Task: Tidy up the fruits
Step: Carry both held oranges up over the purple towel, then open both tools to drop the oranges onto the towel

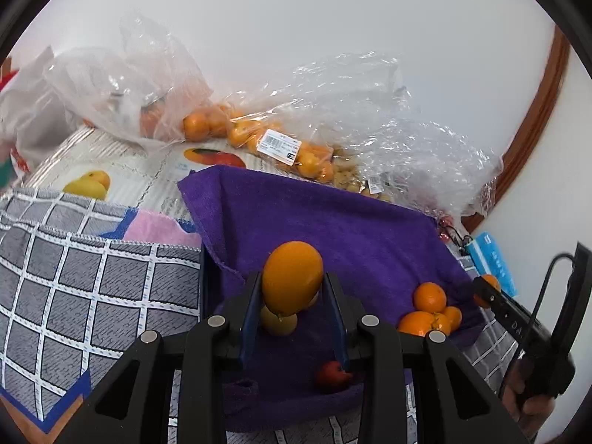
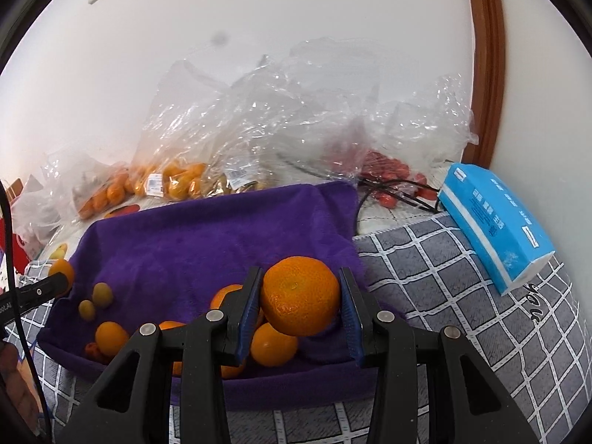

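Note:
My left gripper (image 1: 292,285) is shut on a smooth oval orange fruit (image 1: 291,277), held over the purple towel (image 1: 351,222). Just beneath it lies a small yellow-green fruit (image 1: 278,321), and a small red fruit (image 1: 332,373) sits nearer the camera. A pile of tangerines (image 1: 431,309) rests on the towel's right side. My right gripper (image 2: 299,296) is shut on a dimpled tangerine (image 2: 299,296) above that same pile (image 2: 273,344) on the purple towel (image 2: 207,236). Two small yellow-green fruits (image 2: 97,299) and an orange fruit (image 2: 111,337) lie at the towel's left.
Clear plastic bags of oranges (image 1: 281,144) (image 2: 174,181) and red fruit (image 2: 388,170) line the wall behind the towel. A blue tissue pack (image 2: 495,218) lies at the right on a grey checked cloth (image 2: 462,296). The other gripper and a hand (image 1: 529,336) show at the right edge.

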Demonstrator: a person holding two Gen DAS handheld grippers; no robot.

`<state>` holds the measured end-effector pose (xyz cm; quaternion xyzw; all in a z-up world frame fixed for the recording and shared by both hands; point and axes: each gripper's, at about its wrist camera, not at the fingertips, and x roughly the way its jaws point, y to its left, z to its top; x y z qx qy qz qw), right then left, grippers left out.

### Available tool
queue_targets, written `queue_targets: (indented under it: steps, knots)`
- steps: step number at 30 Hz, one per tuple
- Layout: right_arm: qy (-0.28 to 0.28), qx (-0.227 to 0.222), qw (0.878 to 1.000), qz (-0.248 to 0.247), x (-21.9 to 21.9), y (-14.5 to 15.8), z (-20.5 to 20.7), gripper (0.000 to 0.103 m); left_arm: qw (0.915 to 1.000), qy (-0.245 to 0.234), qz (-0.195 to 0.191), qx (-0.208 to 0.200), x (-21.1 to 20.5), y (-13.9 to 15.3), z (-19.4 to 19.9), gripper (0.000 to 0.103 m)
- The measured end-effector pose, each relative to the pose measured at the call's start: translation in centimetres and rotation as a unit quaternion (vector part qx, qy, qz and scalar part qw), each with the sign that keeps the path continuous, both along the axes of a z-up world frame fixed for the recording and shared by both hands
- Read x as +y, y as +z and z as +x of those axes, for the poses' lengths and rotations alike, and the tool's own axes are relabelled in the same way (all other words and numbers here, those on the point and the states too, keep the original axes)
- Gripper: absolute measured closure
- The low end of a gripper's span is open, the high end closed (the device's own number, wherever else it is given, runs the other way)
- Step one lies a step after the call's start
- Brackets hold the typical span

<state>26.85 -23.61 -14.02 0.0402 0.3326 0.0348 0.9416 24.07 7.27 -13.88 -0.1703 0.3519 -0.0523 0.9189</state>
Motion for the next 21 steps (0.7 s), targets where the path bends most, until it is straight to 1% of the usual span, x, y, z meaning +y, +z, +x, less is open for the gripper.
queue_targets:
  steps: [3, 7, 10, 16, 21]
  knots:
    - [0.004, 0.007, 1.0, -0.002, 0.0, -0.5, 0.3, 0.063, 0.9998, -0.014, -0.014, -0.002, -0.3, -0.2, 0.0, 0.072]
    - [0.005, 0.006, 1.0, 0.002, -0.1, -1.0, 0.5, 0.063, 0.9998, -0.022, -0.002, 0.0, -1.0, -0.5, 0.2, 0.072]
    - [0.009, 0.011, 1.0, 0.012, -0.1, -1.4, 0.8, 0.063, 0.9996, -0.029, -0.003, 0.007, -1.3, -0.8, 0.3, 0.072]
    - [0.011, 0.019, 1.0, -0.002, 0.6, -2.3, 1.3, 0.063, 0.9992, -0.036, -0.003, 0.017, -1.6, -1.3, 0.5, 0.072]
    - [0.007, 0.016, 1.0, -0.001, 0.5, -2.5, 1.5, 0.063, 0.9987, -0.045, -0.009, 0.021, -1.7, -1.5, 0.6, 0.072]
